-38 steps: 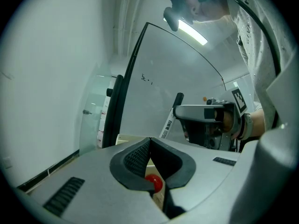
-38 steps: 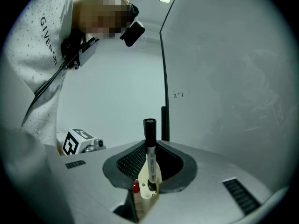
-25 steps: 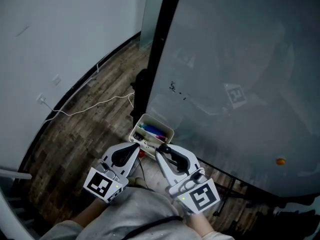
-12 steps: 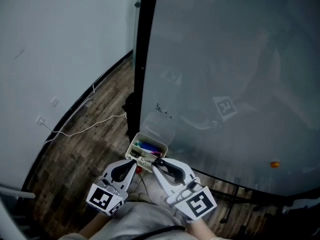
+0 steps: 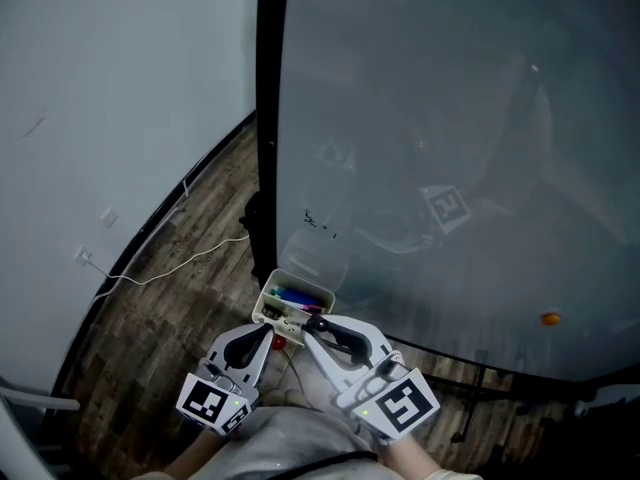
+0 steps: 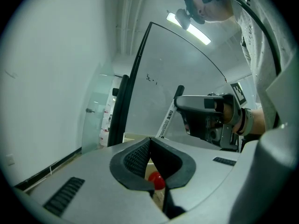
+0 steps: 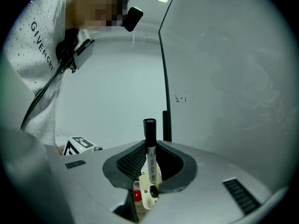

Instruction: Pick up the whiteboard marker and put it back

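A large grey-white whiteboard point(image 5: 450, 118) in a black frame point(image 5: 268, 118) fills most of the head view, with a plain white wall point(image 5: 120, 68) to its left. Dark wood-plank flooring point(image 5: 170, 298) runs between them, and a thin white cable point(image 5: 170, 266) trails across it.

Low on the board's left corner sits a small white rectangular tray point(image 5: 300, 276) with blue and purple pens point(image 5: 295, 294) in it. It stands directly ahead of both grippers' tips.

The right gripper point(image 5: 312, 320) is at the tray's near edge. Its jaws are partly apart and clamped on the white-barrelled whiteboard marker point(image 7: 150, 155), which stands upright between the pads, black cap on top and clear of the jaws. The left gripper point(image 5: 270, 330) is just beside it. Its jaws meet at the tips and grip nothing. A small red rounded object point(image 6: 156, 181) shows through the gap behind the tips, but what it is cannot be told.

A faint dark scribble point(image 5: 318, 221) marks the board above the tray. A small orange dot point(image 5: 550, 319) sits well off to the right.
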The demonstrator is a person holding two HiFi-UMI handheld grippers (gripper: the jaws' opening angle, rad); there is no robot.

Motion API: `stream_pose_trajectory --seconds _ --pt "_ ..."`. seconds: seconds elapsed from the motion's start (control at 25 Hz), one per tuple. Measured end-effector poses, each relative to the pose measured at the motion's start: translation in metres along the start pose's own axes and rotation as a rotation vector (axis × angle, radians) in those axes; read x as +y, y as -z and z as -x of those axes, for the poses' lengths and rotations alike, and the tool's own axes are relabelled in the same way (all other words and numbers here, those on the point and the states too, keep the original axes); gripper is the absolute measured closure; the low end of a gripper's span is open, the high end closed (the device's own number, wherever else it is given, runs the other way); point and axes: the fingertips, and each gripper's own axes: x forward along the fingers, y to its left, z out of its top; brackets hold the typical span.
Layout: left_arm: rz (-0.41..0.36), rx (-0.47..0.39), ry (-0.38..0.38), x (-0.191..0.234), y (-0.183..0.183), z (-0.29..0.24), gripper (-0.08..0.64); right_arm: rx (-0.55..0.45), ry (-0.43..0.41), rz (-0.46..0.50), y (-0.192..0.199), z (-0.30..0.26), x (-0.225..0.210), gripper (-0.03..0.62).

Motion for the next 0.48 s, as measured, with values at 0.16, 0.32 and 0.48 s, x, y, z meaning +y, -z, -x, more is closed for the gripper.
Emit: stream_pose_trajectory --seconds 0.16,0.32,0.48 --pt "-0.002 -0.002 -0.002 0.0013 0.0012 0.0010 0.545 -0.006 -0.001 0.003 -0.0017 0.0001 0.0009 0.517" --pt "-0.004 -0.006 -0.004 0.0026 0.0007 0.0020 0.545 -0.007 -0.004 0.008 -0.0050 -0.0002 0.0028 0.517" --pt "-0.001 -0.012 -0.007 0.0031 -0.0001 0.0030 0.545 -0.015 -0.010 0.016 -0.0098 -0.0010 0.0055 0.517"
